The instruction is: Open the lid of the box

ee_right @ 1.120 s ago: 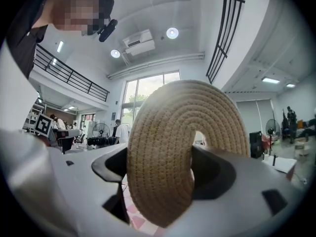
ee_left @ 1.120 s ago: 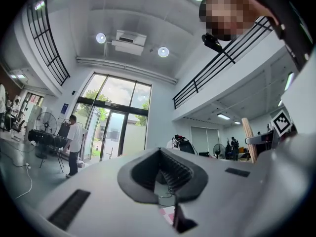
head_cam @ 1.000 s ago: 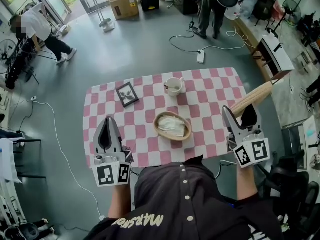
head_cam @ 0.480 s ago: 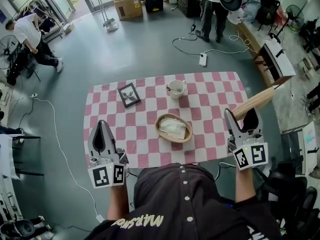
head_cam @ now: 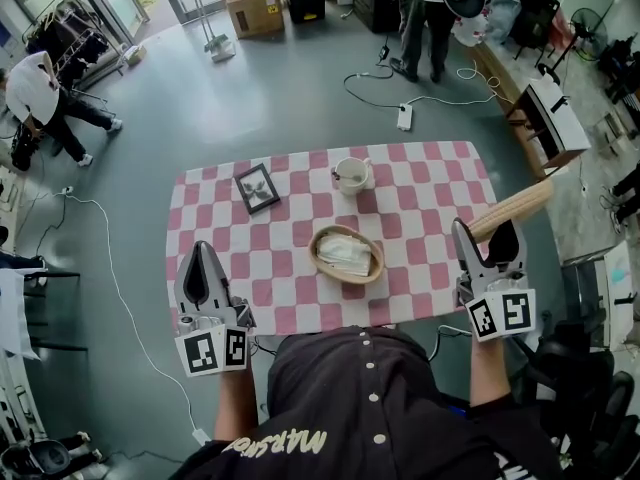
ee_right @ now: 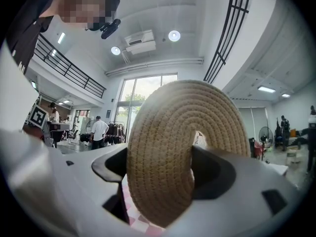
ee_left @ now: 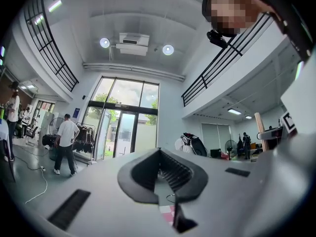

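Observation:
The oval woven box [head_cam: 318, 240] sits uncovered at the middle of the checkered table [head_cam: 420, 268], with white folded material inside. Its round woven lid [head_cam: 510, 211] is off the box, standing on edge beyond the table's right side. My right gripper [head_cam: 487, 230] is shut on that lid. In the right gripper view the lid [ee_right: 168, 147] fills the space between the jaws of the right gripper [ee_right: 163, 179]. My left gripper [head_cam: 203, 250] hovers at the table's front left corner, its fingertips meeting with nothing held. The left gripper [ee_left: 160, 174] looks out across the room.
A white cup [head_cam: 350, 175] stands behind the box, and a small framed picture [head_cam: 256, 188] lies at the back left. Cables and a power strip [head_cam: 402, 116] run over the floor beyond the table. People stand at the far left and the back.
My left gripper has drifted a little left and back toward the table's front edge. The right gripper with the lid has stayed put. The person at far left has walked on.

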### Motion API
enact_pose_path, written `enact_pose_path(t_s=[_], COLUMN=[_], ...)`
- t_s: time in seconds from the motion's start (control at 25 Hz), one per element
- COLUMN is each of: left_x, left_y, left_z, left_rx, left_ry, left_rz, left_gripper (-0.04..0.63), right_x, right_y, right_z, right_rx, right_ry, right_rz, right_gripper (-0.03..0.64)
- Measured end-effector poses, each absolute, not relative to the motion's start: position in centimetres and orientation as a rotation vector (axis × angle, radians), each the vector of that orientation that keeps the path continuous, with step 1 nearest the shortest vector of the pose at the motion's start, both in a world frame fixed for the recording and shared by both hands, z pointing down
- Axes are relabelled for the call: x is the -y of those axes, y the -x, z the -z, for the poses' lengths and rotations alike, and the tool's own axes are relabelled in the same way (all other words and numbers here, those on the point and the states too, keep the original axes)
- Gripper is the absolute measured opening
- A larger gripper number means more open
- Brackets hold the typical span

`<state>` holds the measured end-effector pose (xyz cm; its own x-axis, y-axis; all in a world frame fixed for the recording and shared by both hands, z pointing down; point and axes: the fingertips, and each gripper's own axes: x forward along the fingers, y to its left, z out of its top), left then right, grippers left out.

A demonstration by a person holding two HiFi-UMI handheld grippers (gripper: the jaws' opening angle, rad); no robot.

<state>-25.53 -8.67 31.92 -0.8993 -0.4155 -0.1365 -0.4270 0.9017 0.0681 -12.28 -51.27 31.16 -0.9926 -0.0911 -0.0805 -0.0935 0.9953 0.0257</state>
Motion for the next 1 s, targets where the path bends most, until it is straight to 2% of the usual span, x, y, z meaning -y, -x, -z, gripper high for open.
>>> enact_pose_path(t_s=[1.0], left_x=[9.5], left_y=[24.9], left_z=[-32.3], left_rx=[-2.969], left_ry=[0.663], left_rz=[-0.137], left_gripper=[0.009], right_x=[50.4], right_y=[13.6], right_z=[-32.2], right_rx=[-3.092], right_ry=[0.049], right_rz=[-0.029], right_gripper=[0.376])
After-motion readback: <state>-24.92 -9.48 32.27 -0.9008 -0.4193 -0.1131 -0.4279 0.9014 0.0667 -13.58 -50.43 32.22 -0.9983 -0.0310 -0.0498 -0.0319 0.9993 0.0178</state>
